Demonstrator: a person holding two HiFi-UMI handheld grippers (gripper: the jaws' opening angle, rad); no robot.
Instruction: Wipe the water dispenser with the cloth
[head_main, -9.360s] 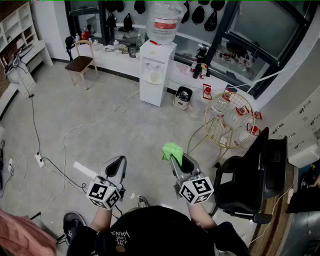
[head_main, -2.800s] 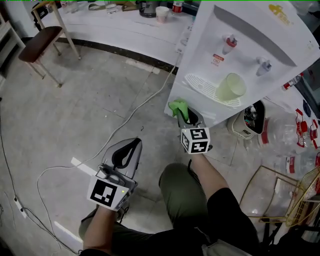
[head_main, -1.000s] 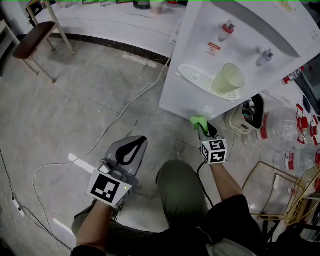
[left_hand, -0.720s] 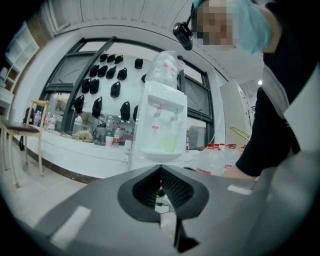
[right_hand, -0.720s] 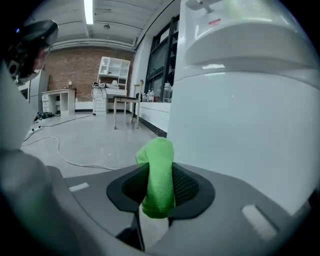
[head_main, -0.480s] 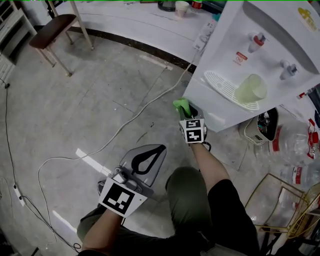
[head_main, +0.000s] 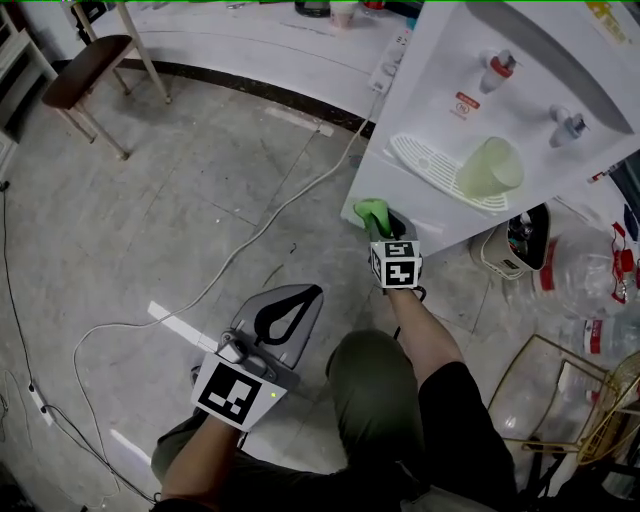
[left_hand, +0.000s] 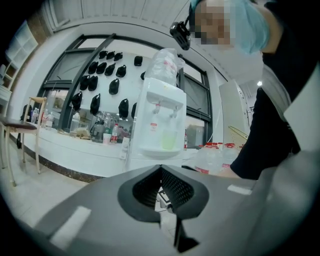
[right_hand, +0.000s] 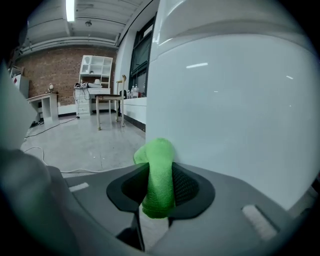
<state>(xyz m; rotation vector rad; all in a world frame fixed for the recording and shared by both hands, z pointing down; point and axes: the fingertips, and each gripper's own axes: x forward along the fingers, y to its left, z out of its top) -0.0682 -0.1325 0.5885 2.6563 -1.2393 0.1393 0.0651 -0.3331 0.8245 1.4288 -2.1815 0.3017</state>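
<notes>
Cloth (head_main: 372, 212) of a bright green, a soft, fine-napped fabric folded into a thick roll, lies ahead of the person's bent knee. Nearest the person, the left gripper (head_main: 288, 308) is held low over the grey floor (head_main: 150, 200). Its jaws are brought together at the tips with nothing between them. In the left gripper view the left gripper (left_hand: 161, 190) points towards the water dispenser (left_hand: 161, 125) from well away.

Further out, the right gripper (head_main: 384, 224) is clamped on the cloth. In the right gripper view the green roll (right_hand: 159, 175) stands upright between the dark pads of the right gripper (right_hand: 160, 195). Its rounded top curls over above them and lies against the dispenser's smooth white panel (right_hand: 235, 100).

From the head view the cloth meets the water dispenser (head_main: 520, 90) at the lower left corner of its front. Above that, a pale green cup (head_main: 490, 168) rests on the white drip tray (head_main: 425, 165) below a red tap (head_main: 497, 68) and a blue tap (head_main: 570, 125). A white cable (head_main: 230, 260) trails across the floor to the left, and a chair (head_main: 85, 70) stands at the far left.
</notes>
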